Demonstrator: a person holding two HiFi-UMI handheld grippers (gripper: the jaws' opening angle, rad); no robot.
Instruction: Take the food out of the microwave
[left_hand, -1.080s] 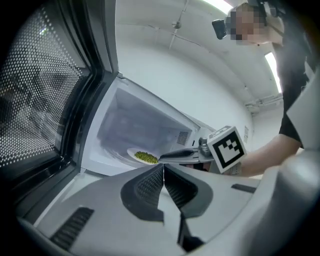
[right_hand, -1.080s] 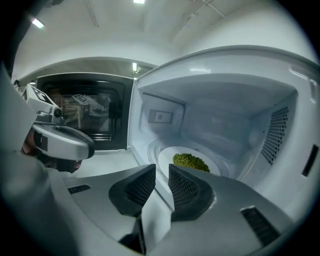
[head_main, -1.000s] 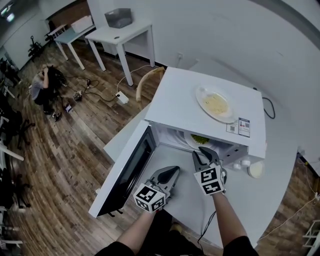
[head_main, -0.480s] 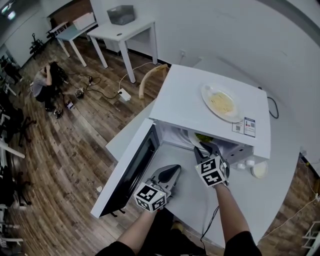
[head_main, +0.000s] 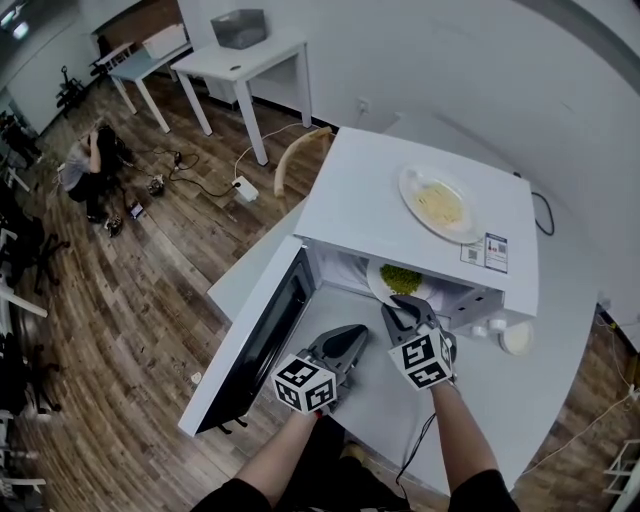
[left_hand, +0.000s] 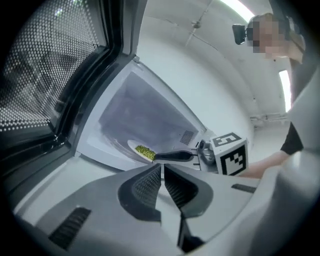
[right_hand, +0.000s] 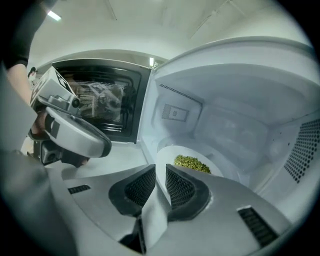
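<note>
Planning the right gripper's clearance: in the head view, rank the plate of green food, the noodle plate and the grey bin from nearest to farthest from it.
1. Plate of green food, at the microwave's mouth, its rim clamped in the right gripper.
2. Noodle plate, on top of the microwave, farther back.
3. Grey bin, on the far white table, upper left.

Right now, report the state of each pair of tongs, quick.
Left tongs: closed, holding nothing.
Right tongs: closed on the rim of the plate of green peas.
</note>
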